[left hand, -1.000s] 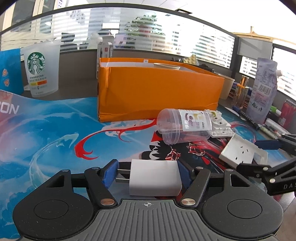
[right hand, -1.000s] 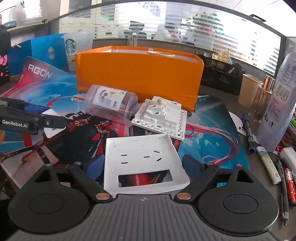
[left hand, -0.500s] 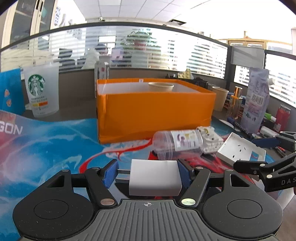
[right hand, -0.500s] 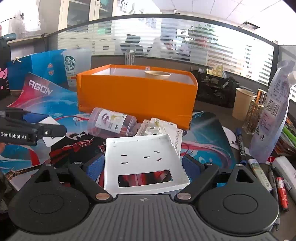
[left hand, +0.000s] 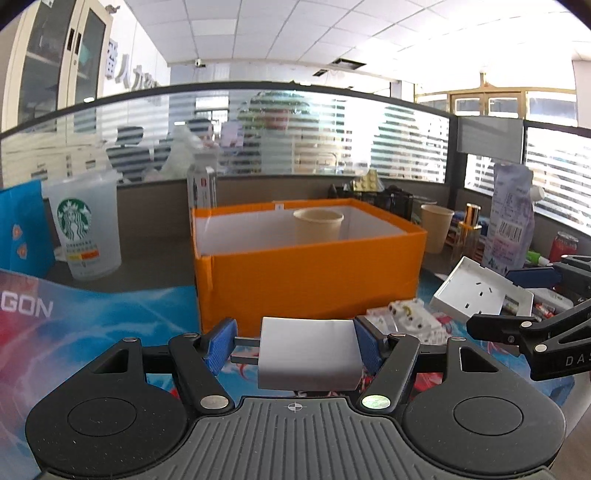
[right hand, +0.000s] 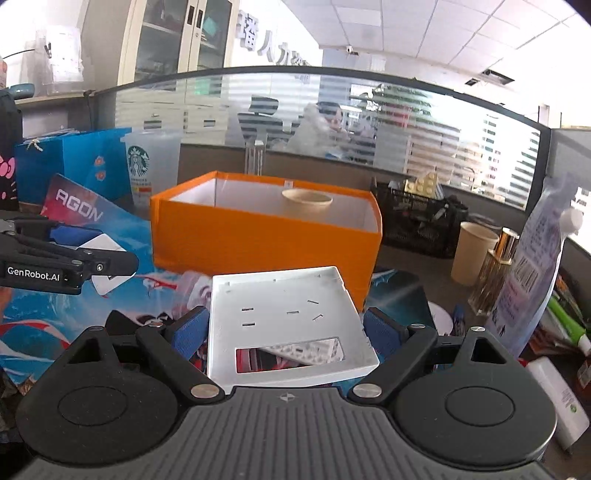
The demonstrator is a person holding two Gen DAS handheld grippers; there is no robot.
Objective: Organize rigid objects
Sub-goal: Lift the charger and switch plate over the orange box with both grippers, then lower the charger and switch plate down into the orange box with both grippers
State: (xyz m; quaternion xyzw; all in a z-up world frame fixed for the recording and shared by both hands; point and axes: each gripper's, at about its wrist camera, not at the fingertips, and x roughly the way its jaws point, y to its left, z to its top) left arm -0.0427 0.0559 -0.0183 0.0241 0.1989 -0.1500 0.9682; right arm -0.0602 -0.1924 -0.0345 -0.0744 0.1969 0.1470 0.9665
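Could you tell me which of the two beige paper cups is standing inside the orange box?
The paper cup whose rim shows above the orange box wall; the other paper cup stands outside, right of the box.

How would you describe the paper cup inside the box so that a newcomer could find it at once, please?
Start at the orange box in the middle of the desk. Inside it, toward the back wall, a beige paper cup stands upright. A similar beige cup stands outside, right of the box; only this one is inside.

A bright office: tiled ceiling (left hand: 406, 33), striped glass partition (left hand: 295, 136), tall cabinet (right hand: 173, 40) behind.
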